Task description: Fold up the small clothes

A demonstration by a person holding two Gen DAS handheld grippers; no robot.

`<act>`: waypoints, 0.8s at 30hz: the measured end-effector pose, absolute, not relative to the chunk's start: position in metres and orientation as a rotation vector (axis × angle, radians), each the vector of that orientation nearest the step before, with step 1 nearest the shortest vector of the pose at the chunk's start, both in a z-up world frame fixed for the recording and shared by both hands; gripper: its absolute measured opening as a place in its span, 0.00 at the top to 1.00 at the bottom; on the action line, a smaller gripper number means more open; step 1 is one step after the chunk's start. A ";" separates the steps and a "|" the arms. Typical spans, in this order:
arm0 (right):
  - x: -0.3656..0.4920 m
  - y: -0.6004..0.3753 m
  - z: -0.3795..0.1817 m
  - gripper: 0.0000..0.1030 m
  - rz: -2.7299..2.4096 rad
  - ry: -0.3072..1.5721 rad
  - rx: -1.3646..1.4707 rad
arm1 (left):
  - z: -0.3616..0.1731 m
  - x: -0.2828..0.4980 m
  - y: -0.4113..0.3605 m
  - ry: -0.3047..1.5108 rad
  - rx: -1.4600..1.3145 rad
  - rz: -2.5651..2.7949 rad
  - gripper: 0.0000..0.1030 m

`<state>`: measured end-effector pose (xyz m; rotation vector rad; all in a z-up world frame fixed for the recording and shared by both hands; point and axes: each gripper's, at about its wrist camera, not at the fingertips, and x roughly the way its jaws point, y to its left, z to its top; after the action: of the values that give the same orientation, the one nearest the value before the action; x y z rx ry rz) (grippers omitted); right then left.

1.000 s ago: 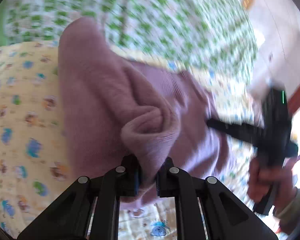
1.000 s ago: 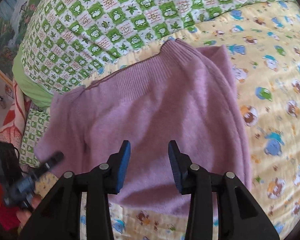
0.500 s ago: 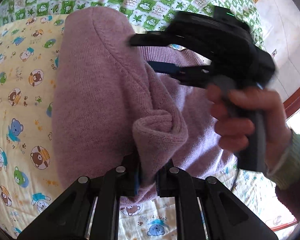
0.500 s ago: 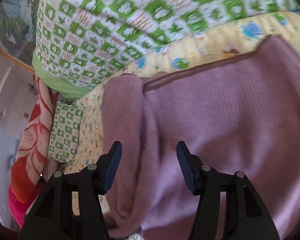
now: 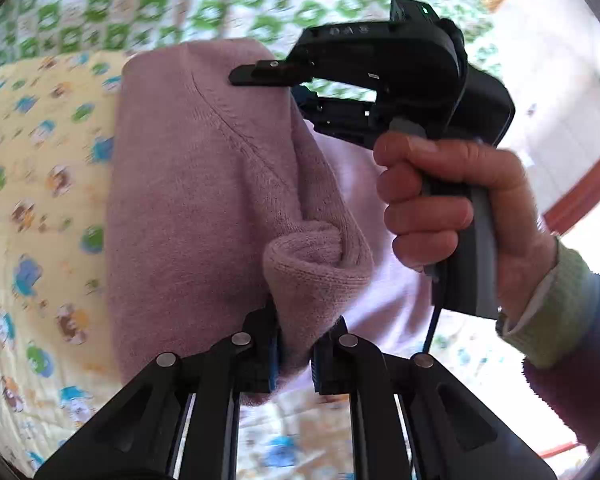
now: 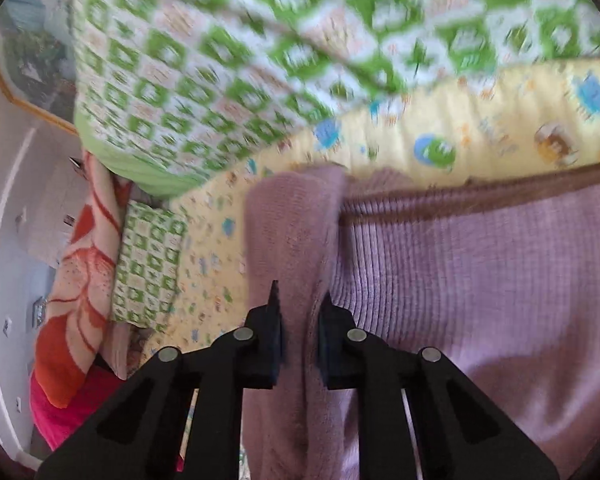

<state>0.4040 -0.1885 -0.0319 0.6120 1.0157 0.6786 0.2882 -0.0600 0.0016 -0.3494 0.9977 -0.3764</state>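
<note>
A small mauve knitted sweater (image 5: 188, 200) lies on a yellow cartoon-print quilt (image 5: 32, 184). My left gripper (image 5: 294, 354) is shut on a rolled cuff of the sweater's sleeve near the camera. My right gripper (image 6: 300, 332) is shut on the folded sleeve edge of the sweater (image 6: 480, 280), near its brown-trimmed hem. In the left wrist view the right gripper (image 5: 300, 80) shows as a black tool held by a hand, over the far side of the sweater.
A green and white checked blanket (image 6: 260, 60) lies bunched behind the sweater. A checked pillow (image 6: 148, 264) and an orange-red blanket (image 6: 76, 300) lie at the bed's left edge. A white wall and door frame (image 5: 572, 100) stand beyond the bed.
My right gripper came over the sweater to its sleeve fold and closed on it; it was open before. My left gripper kept its hold on the cuff.
</note>
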 end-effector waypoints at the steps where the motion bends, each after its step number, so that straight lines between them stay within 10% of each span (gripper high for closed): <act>1: 0.399 -0.197 -0.026 0.85 0.668 1.000 0.613 | 0.007 0.289 -0.066 0.989 -0.349 -0.405 0.90; 24: 0.341 -0.347 -0.003 0.86 0.345 0.883 0.528 | -0.024 0.305 -0.176 1.092 -0.202 -0.631 0.89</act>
<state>0.3410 -0.3474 -0.0031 0.5285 0.8830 0.3455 0.3051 -0.1756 -0.0239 -0.2020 1.0920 -0.6314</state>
